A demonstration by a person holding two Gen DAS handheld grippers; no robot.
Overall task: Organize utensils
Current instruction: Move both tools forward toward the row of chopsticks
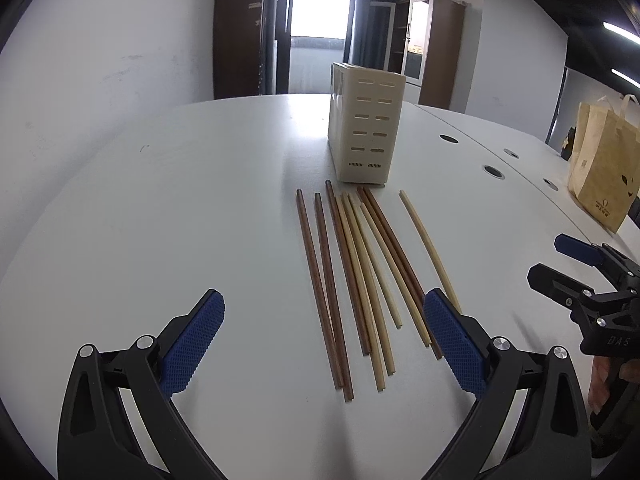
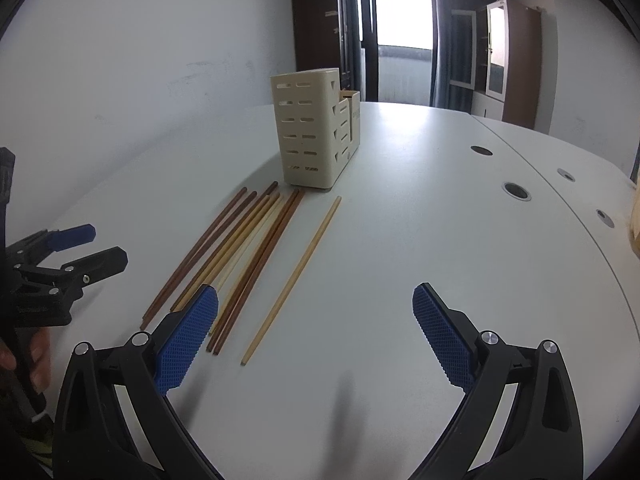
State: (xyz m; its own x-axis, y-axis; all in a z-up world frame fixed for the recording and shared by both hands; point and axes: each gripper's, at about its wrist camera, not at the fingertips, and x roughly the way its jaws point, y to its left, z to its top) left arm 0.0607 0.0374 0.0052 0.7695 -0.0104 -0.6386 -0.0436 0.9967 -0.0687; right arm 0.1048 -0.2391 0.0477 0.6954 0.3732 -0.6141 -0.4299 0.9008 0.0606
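Since the chopsticks (image 1: 362, 280) are the whole point, starting there: a loose bundle of dark brown and pale bamboo ones lies flat on the white table (image 1: 200, 200), roughly parallel, far tips pointing at the cream utensil holder (image 1: 366, 124). One pale chopstick (image 2: 294, 276) lies by itself just off to the right of the bunch, not touching the rest. I count around nine or ten all told, but they overlap in the middle so don't hold me to that.

That holder stands upright just past the chopstick tips, slotted sides, with a lower compartment on its right side showing in the right wrist view.

Left gripper (image 1: 324, 340) hangs low over the near ends of the bundle, jaws spread wide with nothing between the blue pads. Right gripper (image 2: 316, 336) is likewise spread wide and has hold of nothing, with the lone chopstick's near end just inside its left pad. Each one shows up at the edge of the other's camera.

Further out: round cable holes in the tabletop, a brown paper bag (image 1: 604, 168) at the right edge, dark wardrobes and a bright balcony door (image 1: 320, 4) in back.
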